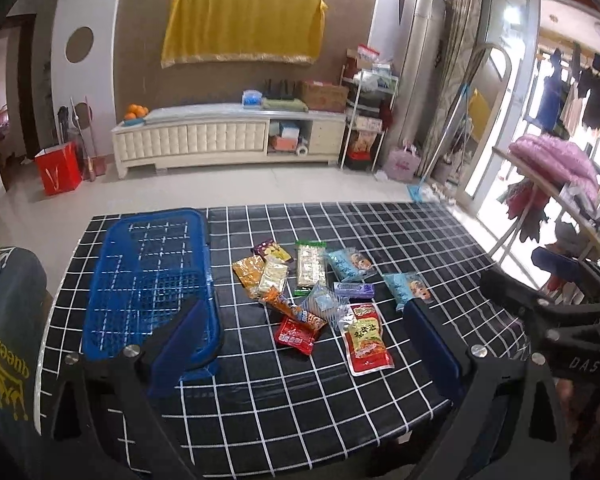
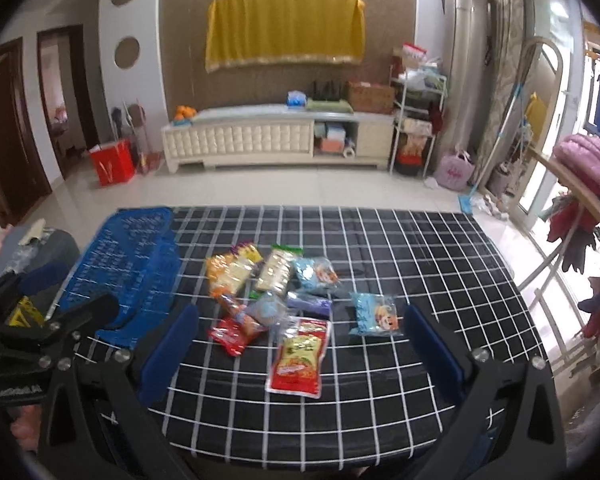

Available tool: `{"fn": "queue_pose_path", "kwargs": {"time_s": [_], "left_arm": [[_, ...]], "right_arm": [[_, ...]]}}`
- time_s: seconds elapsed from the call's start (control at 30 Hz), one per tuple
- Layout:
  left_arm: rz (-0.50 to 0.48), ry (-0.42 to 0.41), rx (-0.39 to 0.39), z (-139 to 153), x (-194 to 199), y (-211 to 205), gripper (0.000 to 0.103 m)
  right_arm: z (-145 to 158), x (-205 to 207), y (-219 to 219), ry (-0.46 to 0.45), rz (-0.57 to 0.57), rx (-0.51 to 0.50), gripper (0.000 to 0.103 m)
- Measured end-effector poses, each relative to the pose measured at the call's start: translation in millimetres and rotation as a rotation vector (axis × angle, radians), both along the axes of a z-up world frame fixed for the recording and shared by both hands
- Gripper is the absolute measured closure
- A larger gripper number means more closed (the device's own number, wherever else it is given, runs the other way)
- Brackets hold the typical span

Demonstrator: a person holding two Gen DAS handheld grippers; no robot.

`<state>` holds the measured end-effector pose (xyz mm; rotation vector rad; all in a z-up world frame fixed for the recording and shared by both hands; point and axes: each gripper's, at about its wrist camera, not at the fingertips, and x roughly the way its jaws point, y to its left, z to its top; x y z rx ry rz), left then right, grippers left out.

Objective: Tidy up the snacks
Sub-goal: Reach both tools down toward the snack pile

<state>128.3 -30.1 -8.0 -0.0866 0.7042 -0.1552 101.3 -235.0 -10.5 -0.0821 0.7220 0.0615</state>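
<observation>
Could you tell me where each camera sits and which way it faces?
Left wrist: on the left tool, above the near table edge, facing the far wall; open blue fingers straddle the snack packets, blue basket left; the right tool's black frame shows at right.
Right wrist: on the right tool, same heading, set further right; open fingers frame the packets; the left tool's frame shows at left.
Shared: checked tablecloth, basket, packets, yellow cloth, white cabinet.
</observation>
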Motion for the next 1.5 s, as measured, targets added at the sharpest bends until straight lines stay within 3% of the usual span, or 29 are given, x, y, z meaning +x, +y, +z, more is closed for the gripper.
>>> {"fn": "queue_pose_path", "kwargs": {"time_s": [0.43, 0.5, 0.63, 0.9, 1.03, 1.17, 1.27, 1.4, 1.5], "left_arm": [[-0.037, 0.224, 0.083, -88.6, 79.8, -29.8, 0.006], [-0.029, 0.243, 0.102, -101.6, 87.4, -31.5, 0.02], [-0.013, 0.313, 0.113, -128.8, 103.6, -31.5, 0.026], [-0.07, 0.419, 0.113, -168.7, 118.2, -32.8, 0.026], [-0.095, 0.42, 0.158, -184.3, 122.0, -39.4, 0.026], [-0.094, 0.439, 0.148, -193.9, 128.0, -36.3, 0.026], [-0.093, 0.439, 0.147, -198.1, 130.2, -35.4, 0.026], [-0.094, 0.444, 0.13, -202.8, 133.1, -36.7, 0.026], [-0.1, 0.439, 0.121, -200.7, 132.6, -37.7, 0.026]], "right_arm": [[-103.7, 78.2, -34.7, 0.308, -0.016, 0.043, 0.0], [-122.1, 85.1, -35.9, 0.349, -0.026, 0.037, 0.0], [-158.3, 96.1, -36.2, 0.428, -0.013, 0.053, 0.0], [-209.4, 122.8, -23.1, 0.531, 0.019, 0.019, 0.001], [-231.6, 129.0, -16.5, 0.574, 0.018, -0.003, 0.001], [-241.6, 129.1, -7.8, 0.558, 0.028, -0.048, 0.004], [-239.6, 127.0, -2.0, 0.53, 0.052, -0.053, 0.014], [-231.0, 120.8, 0.5, 0.5, 0.069, -0.052, 0.046], [-224.8, 115.7, -7.2, 0.496, 0.063, -0.027, 0.054]]}}
